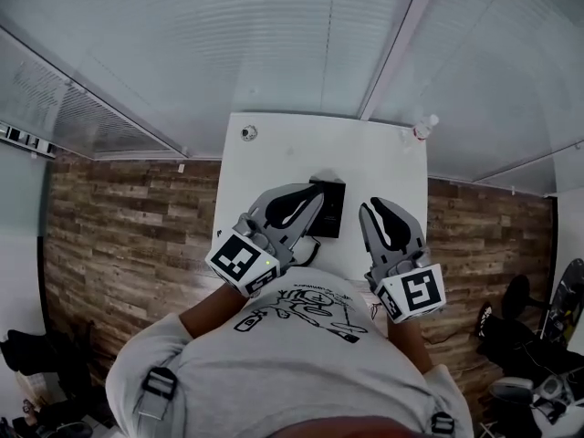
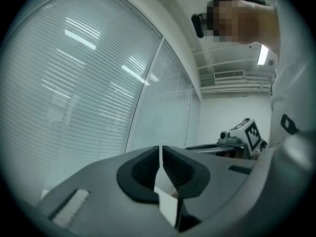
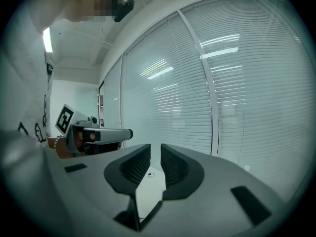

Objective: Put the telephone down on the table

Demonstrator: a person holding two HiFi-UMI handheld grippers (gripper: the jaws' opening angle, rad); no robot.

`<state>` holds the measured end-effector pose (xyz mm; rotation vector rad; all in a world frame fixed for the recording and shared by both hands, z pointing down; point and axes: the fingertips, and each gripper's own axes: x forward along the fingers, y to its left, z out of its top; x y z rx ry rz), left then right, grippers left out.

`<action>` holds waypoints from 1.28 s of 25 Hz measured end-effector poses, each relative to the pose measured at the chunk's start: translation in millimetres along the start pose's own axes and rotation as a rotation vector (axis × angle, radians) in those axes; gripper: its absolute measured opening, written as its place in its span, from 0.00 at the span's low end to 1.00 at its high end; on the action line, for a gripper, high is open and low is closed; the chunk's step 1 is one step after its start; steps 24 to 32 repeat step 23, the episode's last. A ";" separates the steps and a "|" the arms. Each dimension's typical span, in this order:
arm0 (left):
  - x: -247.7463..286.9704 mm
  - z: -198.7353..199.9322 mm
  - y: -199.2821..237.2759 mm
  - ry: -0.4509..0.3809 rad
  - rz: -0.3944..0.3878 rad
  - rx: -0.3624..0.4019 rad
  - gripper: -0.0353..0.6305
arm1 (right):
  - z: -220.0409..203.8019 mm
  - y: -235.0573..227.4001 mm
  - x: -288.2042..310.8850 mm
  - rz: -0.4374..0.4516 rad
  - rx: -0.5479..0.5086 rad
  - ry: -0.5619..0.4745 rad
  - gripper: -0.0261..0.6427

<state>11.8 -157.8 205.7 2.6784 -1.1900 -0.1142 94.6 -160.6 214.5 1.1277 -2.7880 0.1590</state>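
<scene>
You held the left gripper (image 1: 308,197) and right gripper (image 1: 372,212) closed, empty, apparently since the telephone (image 1: 331,213) lay by the table's (image 1: 274,153) near edge.

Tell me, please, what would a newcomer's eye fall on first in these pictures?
First come the left gripper and the right gripper, held side by side over the white table, both shut and empty. Next is the black telephone, which lies on the table, partly hidden behind the left gripper's tip. Pale blinds fill both gripper views.
</scene>
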 end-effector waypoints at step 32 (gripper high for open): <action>4.2 -14.1 5.1 0.009 -0.006 -0.075 0.08 | -0.4 -1.0 -1.0 0.000 -0.007 0.011 0.13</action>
